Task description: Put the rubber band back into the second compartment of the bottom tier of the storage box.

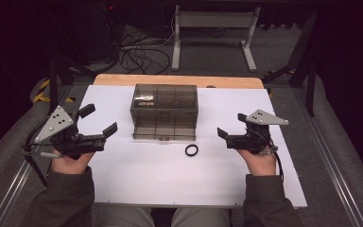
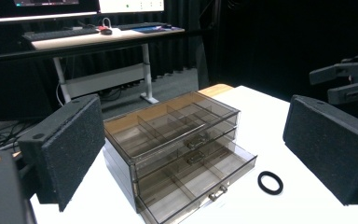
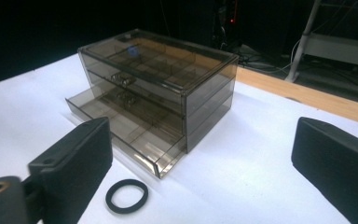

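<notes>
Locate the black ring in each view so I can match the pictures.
High view: the black ring lies on the white table, just in front of the drawer box's right half.
Left gripper view: the ring sits lower right, right of the open bottom drawer.
Right gripper view: the ring sits at bottom centre, before the drawer's near corner.
Shared landmark: the smoky transparent drawer box.

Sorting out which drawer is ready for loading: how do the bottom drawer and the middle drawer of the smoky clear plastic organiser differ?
The bottom drawer is pulled out past the organiser's front; the middle drawer sits pushed in. The bottom drawer's dividers are open from above; the middle drawer's lie under the tier above. Both are smoky clear plastic with a small metal handle.
</notes>
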The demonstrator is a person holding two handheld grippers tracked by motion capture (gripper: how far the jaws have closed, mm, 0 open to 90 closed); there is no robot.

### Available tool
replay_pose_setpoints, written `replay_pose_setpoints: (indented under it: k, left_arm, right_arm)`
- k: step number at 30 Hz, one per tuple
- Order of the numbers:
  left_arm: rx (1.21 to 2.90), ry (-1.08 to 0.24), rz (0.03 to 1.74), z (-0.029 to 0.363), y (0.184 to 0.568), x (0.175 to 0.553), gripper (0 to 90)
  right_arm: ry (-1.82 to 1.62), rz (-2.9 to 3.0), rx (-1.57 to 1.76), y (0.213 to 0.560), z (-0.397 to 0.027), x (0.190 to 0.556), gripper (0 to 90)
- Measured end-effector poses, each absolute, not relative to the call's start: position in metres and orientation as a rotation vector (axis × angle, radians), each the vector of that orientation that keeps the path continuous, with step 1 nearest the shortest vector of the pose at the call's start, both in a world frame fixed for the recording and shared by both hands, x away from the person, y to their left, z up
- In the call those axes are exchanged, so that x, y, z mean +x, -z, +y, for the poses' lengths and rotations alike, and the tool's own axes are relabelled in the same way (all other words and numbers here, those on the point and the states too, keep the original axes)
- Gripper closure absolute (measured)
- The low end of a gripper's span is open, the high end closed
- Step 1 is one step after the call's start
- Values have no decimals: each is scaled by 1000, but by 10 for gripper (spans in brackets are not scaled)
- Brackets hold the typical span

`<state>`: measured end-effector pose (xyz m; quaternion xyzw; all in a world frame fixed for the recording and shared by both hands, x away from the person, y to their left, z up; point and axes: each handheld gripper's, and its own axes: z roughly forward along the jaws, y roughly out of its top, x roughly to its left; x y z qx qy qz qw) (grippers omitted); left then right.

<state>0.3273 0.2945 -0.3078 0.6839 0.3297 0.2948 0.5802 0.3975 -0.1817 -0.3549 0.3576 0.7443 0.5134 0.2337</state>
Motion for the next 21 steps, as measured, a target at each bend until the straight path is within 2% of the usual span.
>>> replay_pose_setpoints:
  k: [4,6,15,21]
  left_arm:
    - [1596,-692,770,295,308,327,62]
    - [1598,-695,773,295,308,327,62]
    - [1600,-693,775,295,308,327,62]
    - [1602,-692,775,295,308,327,62]
  right_arm:
    - [-1411,2062,993,360,-178,400,109]
    - [-1395,2109,982,365,-174,403,157]
    - [-1365,2177,990,376,-164,407,190]
    - [-1352,2213,987,384,-156,410,251]
